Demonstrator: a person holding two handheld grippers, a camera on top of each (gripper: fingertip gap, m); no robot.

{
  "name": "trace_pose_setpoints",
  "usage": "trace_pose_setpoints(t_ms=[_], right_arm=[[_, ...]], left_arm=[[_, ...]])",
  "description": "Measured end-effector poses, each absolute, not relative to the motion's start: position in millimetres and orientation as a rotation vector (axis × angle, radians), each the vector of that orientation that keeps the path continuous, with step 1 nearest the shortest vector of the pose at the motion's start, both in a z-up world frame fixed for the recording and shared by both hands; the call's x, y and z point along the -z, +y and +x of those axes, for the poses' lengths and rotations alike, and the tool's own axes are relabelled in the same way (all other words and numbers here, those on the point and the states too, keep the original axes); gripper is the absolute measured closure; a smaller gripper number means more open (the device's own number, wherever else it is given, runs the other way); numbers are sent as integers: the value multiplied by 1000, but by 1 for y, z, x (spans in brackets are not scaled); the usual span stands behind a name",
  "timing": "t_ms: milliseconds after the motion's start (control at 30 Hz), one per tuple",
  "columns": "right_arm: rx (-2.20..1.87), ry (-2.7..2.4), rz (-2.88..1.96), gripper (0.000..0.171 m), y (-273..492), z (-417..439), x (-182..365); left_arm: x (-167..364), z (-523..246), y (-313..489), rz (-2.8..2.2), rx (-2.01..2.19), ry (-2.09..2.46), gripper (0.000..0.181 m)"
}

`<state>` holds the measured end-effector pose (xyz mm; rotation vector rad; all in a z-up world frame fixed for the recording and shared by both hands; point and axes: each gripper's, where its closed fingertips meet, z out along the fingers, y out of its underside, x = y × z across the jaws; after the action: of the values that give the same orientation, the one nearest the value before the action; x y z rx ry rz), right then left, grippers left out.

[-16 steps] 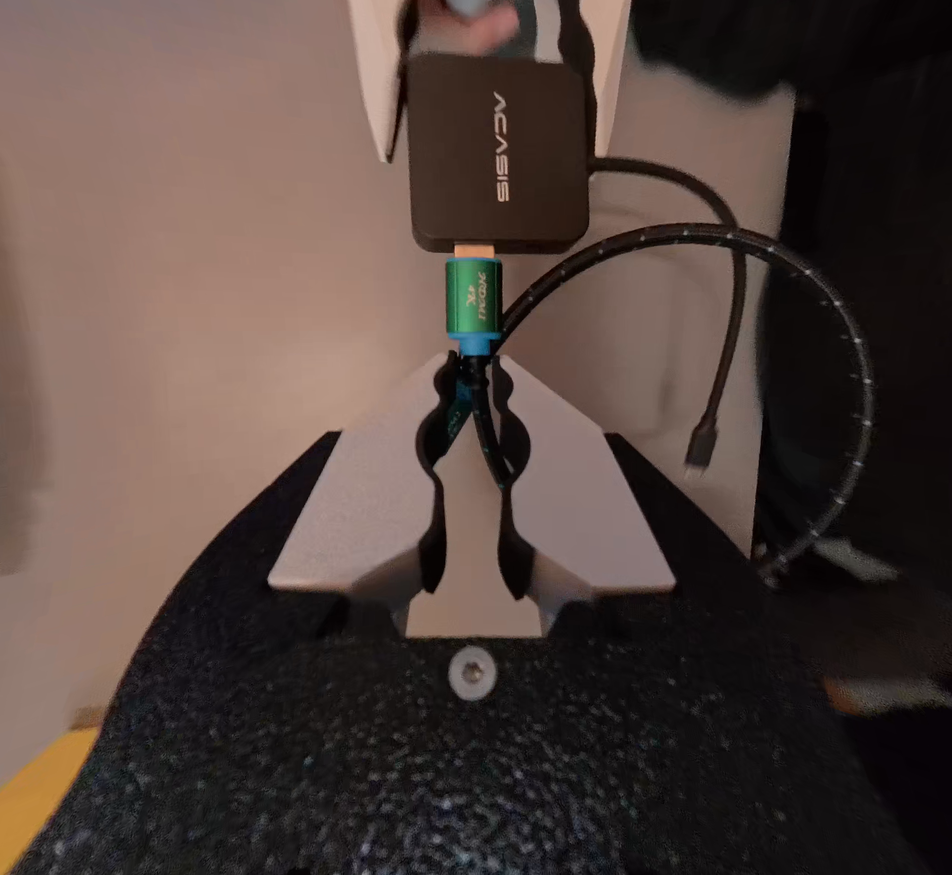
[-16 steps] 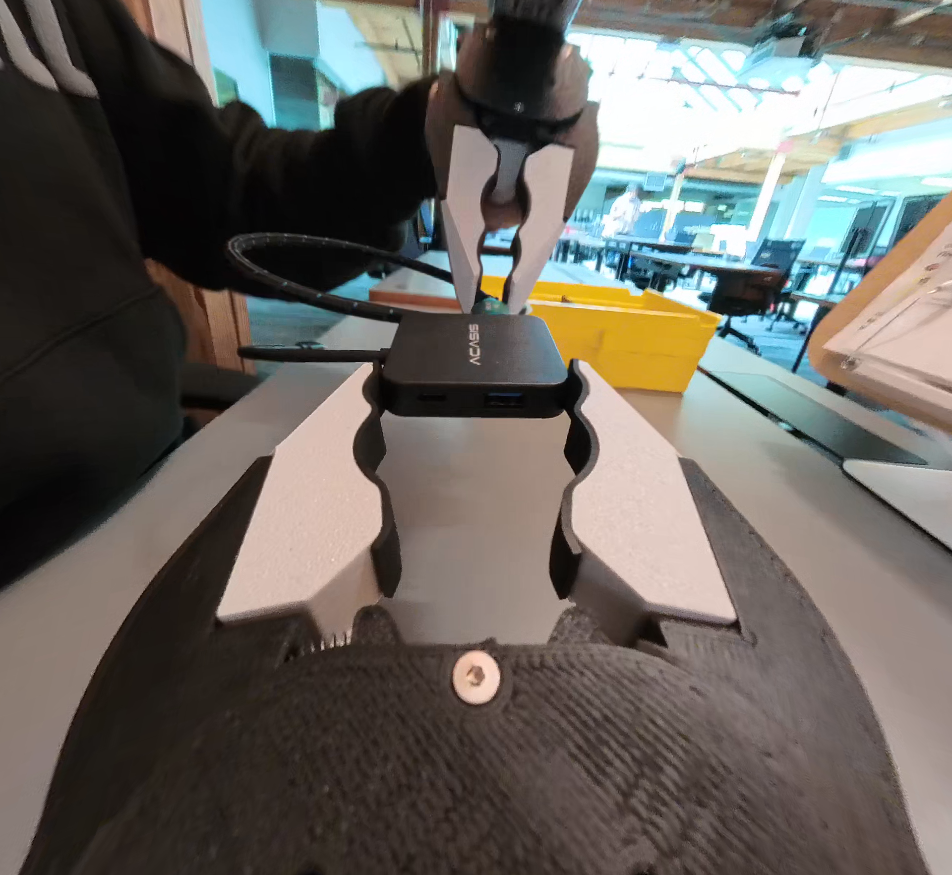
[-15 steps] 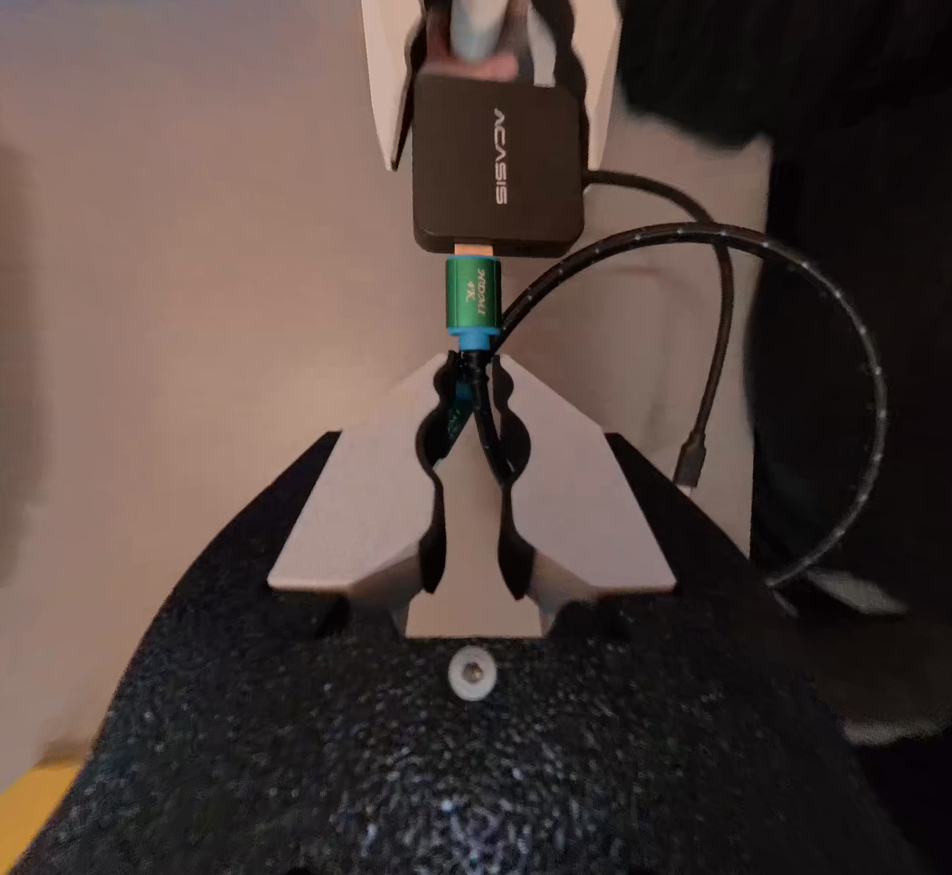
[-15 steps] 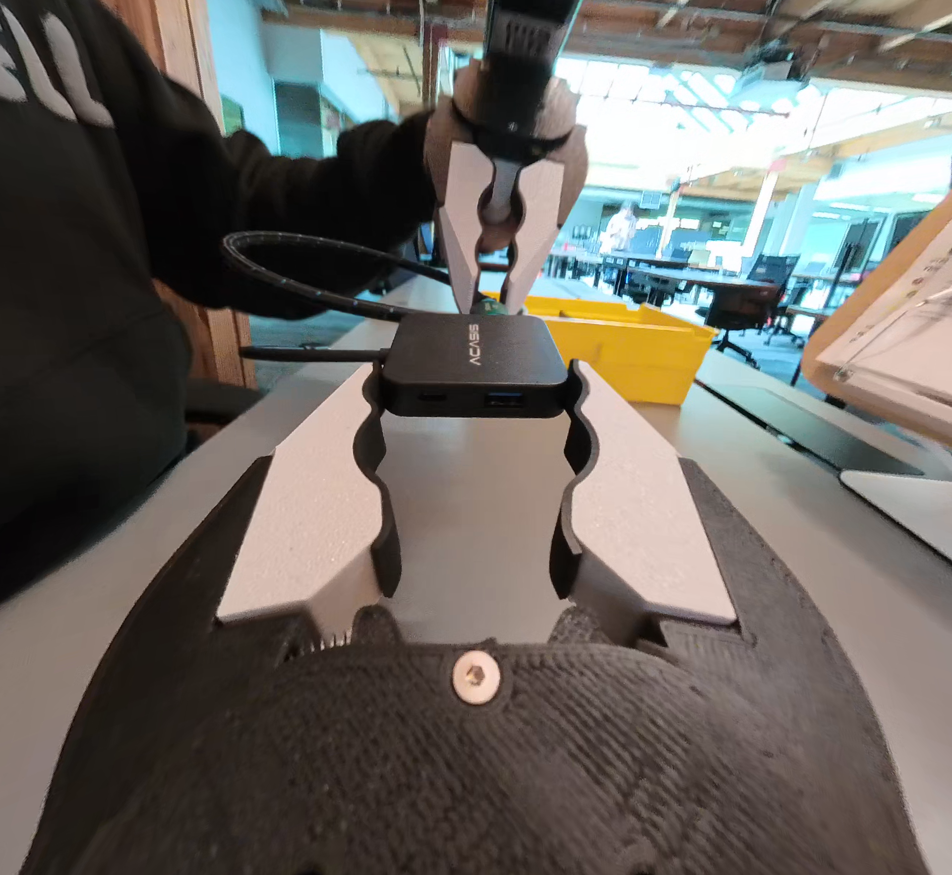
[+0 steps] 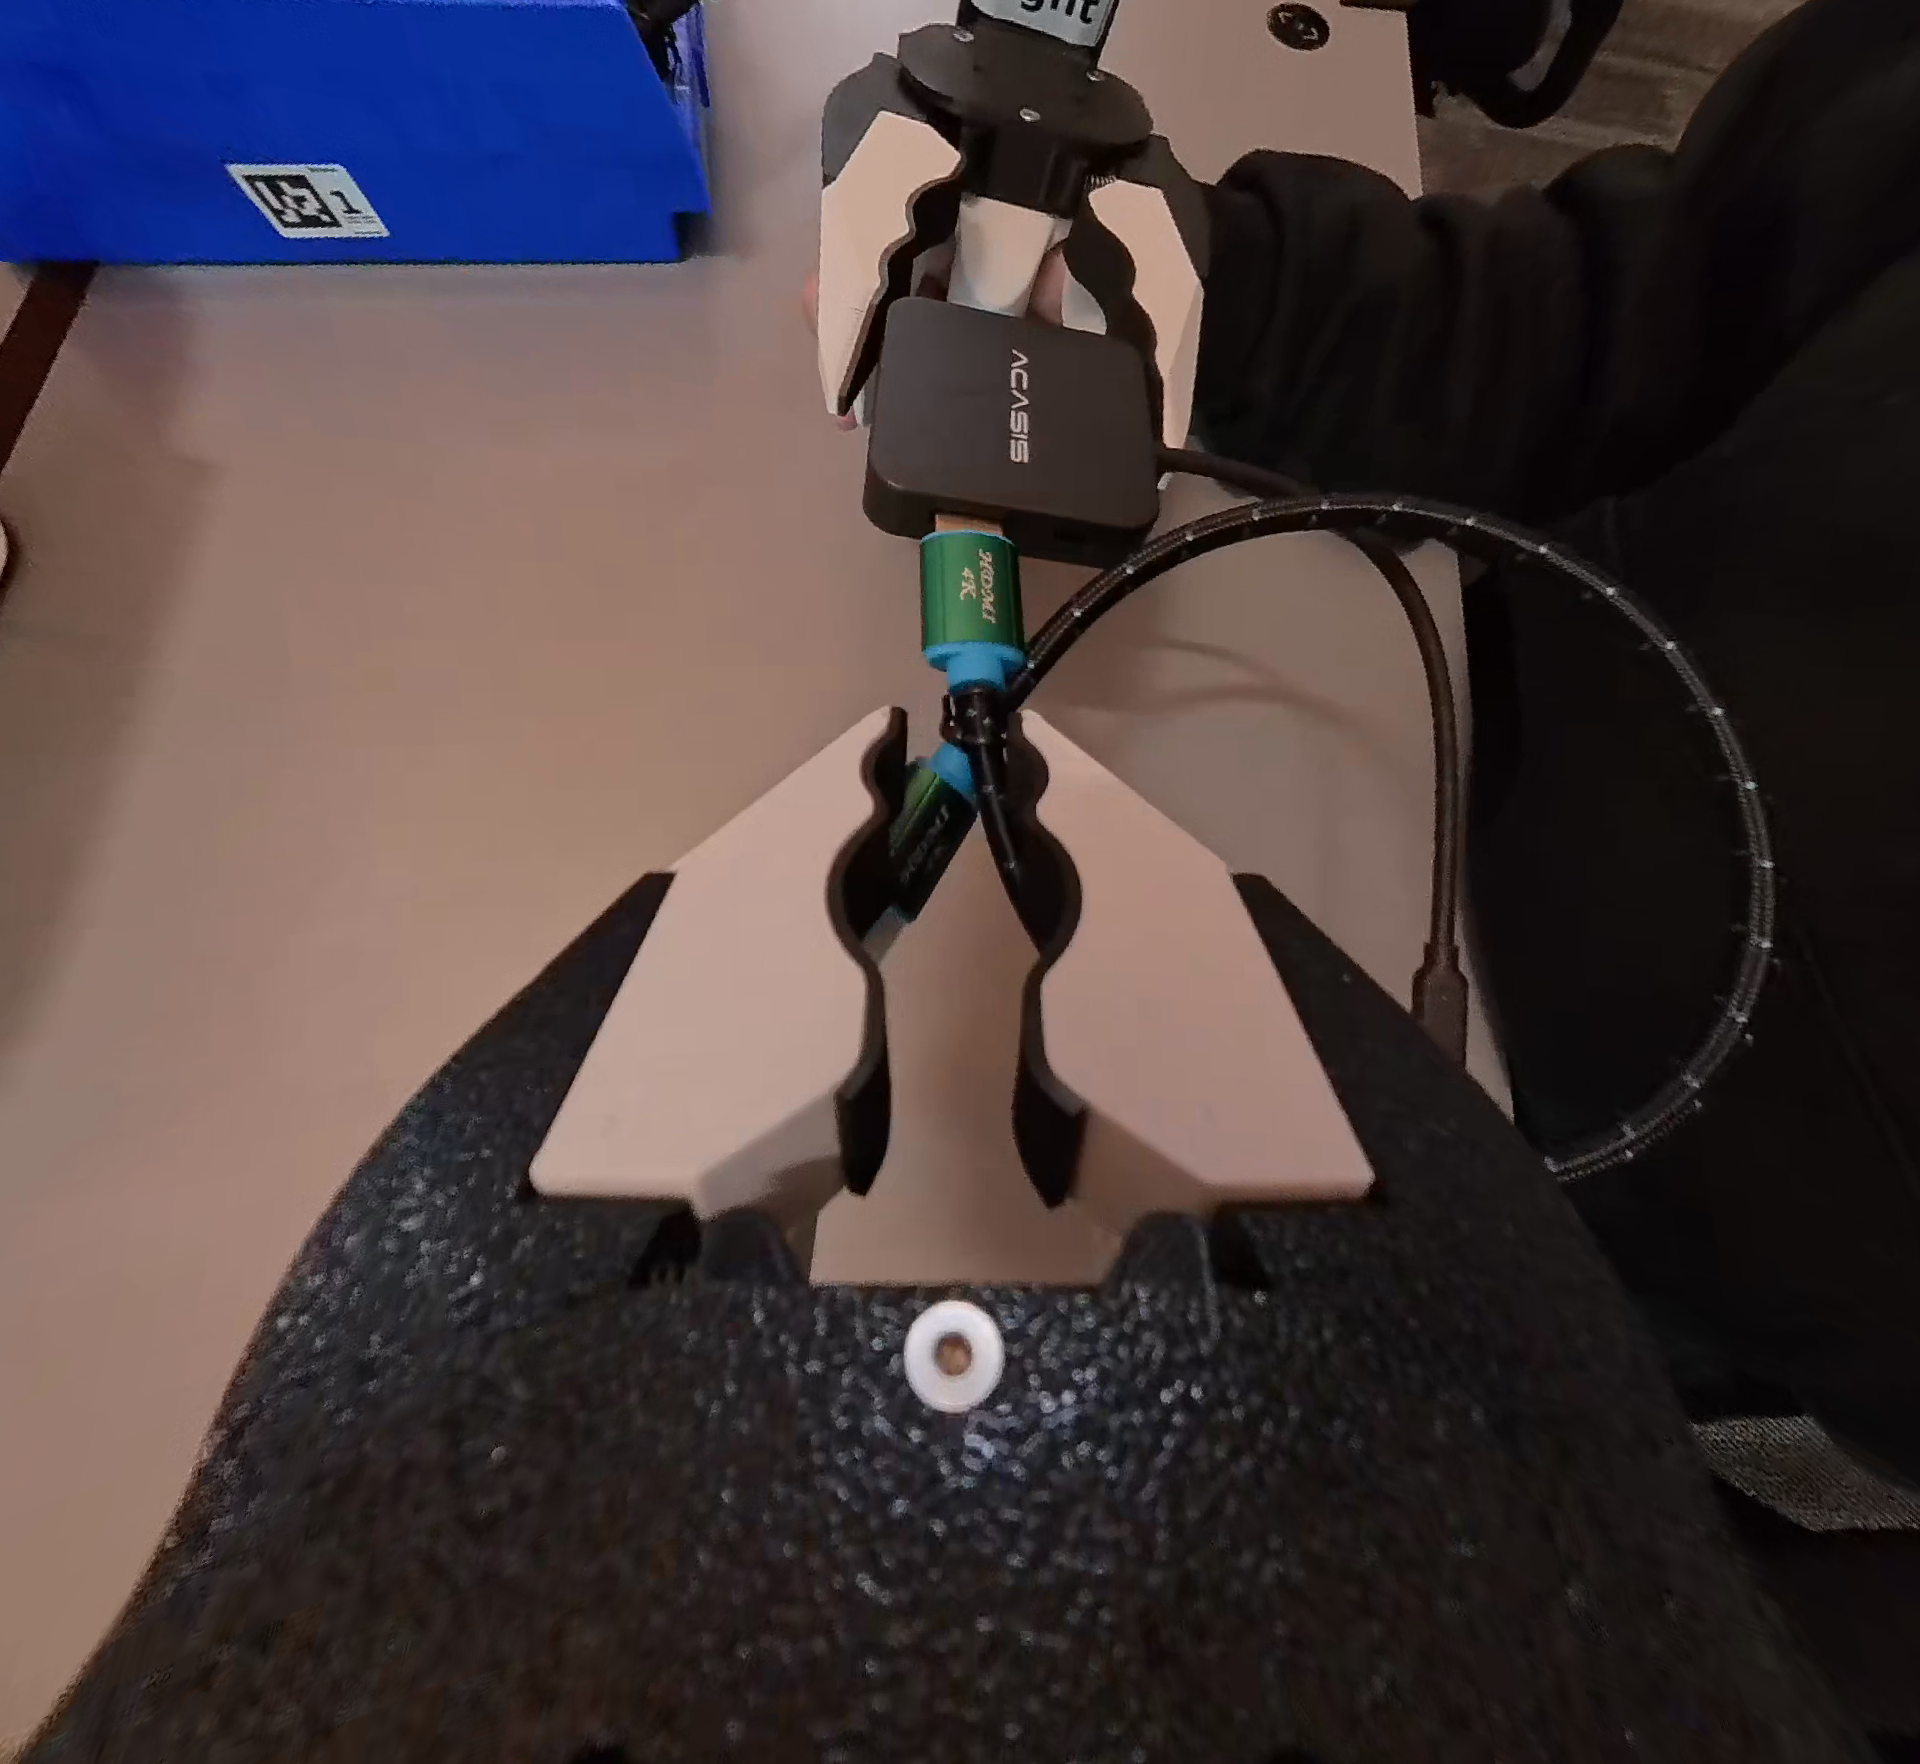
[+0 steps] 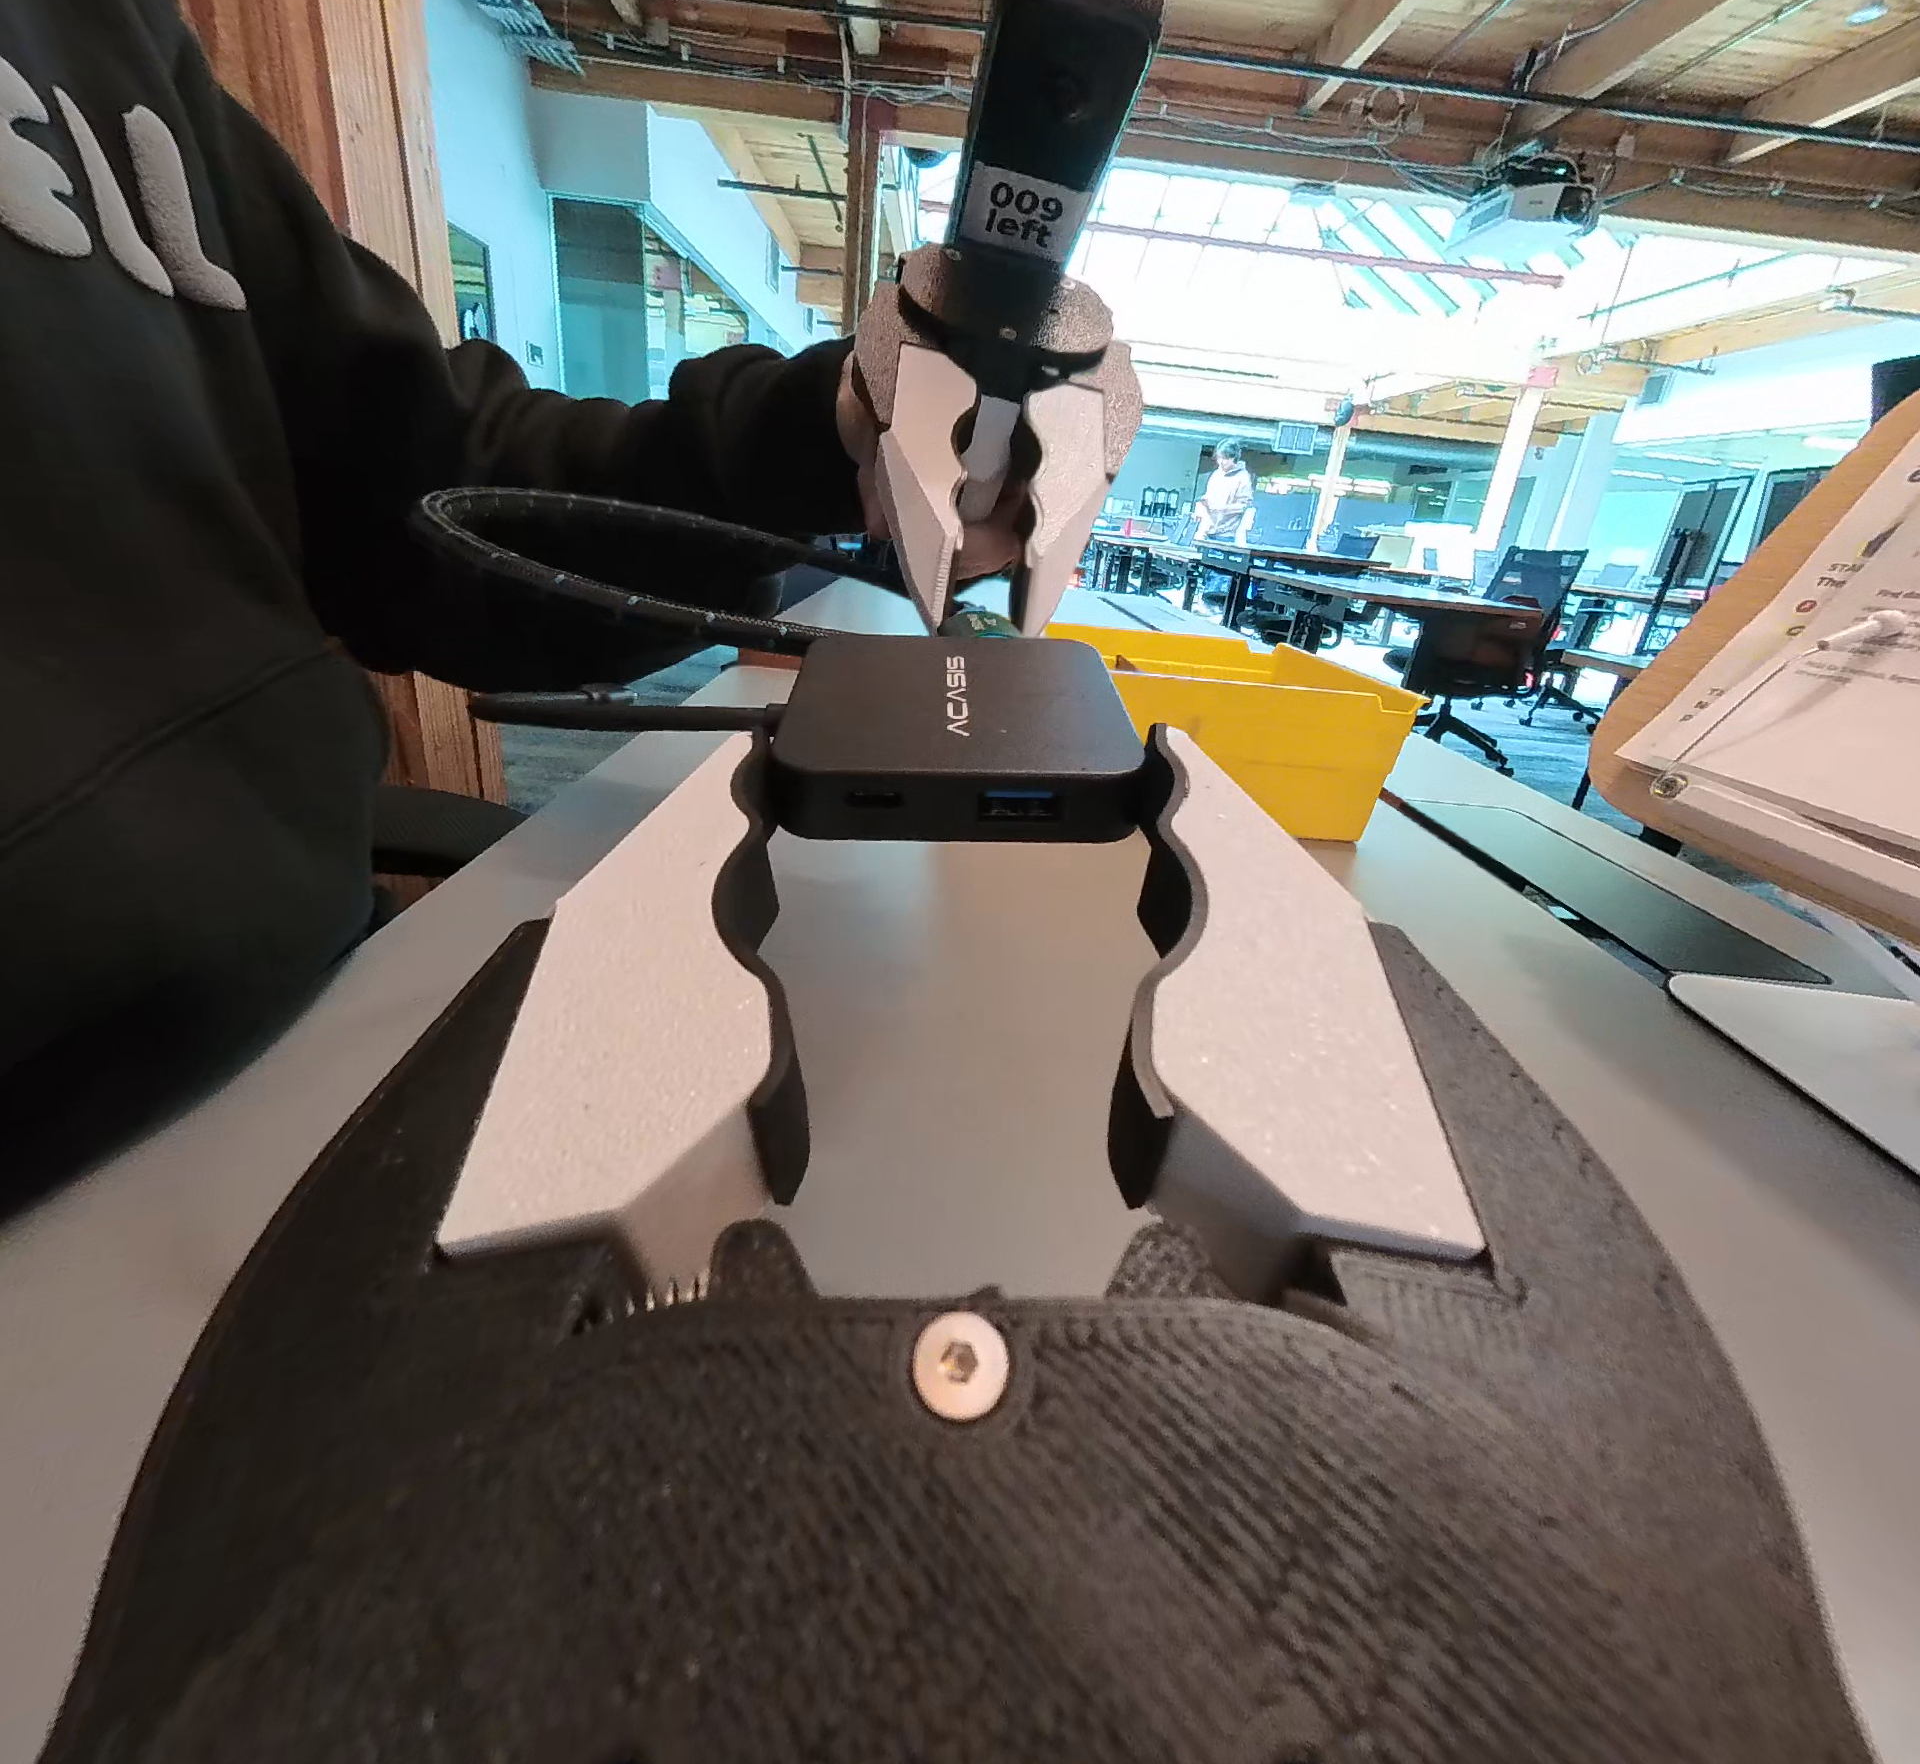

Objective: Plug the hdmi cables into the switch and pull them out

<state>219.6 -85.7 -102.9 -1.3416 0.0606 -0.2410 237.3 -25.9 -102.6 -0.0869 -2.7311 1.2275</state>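
The black square switch (image 5: 1013, 426) is held a little above the table (image 5: 416, 571) between the fingers of my right gripper (image 6: 956, 758), which is shut on its two sides. A green HDMI plug (image 5: 971, 587) with a blue collar sits in the switch's port, with a strip of metal showing. My left gripper (image 5: 961, 732) is shut on the braided HDMI cable (image 5: 1714, 727) just behind that collar. The cable loops off to the right. A second green plug (image 5: 920, 831) shows between the left fingers. The left gripper (image 6: 982, 618) also shows in the right wrist view, behind the switch.
A blue bin (image 5: 343, 73) with more cables stands at the far left. A yellow bin (image 6: 1247, 706) stands behind the switch. The switch's own short cable (image 5: 1439, 997) hangs at the right. A wooden stand with papers (image 6: 1818, 675) is at the right. The person's black sleeve (image 5: 1455, 312) is close by.
The left wrist view has swung so that the blue bin and the whole right gripper now show. The plug stays in the switch. Both grips are unchanged.
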Motion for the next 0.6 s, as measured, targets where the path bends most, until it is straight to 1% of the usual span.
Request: trace_pose_setpoints(t_ms=[233,333,600], right_arm=[[251,62,-1349,101,-86,220,103],[246,62,-1357,101,-84,220,105],[219,86,-1396,101,-80,222,112]], left_arm=[[101,237,-26,-40,-1220,-2710,164],[102,235,-29,-55,-1221,-2706,173],[114,241,-28,-151,-1202,-2887,174]])
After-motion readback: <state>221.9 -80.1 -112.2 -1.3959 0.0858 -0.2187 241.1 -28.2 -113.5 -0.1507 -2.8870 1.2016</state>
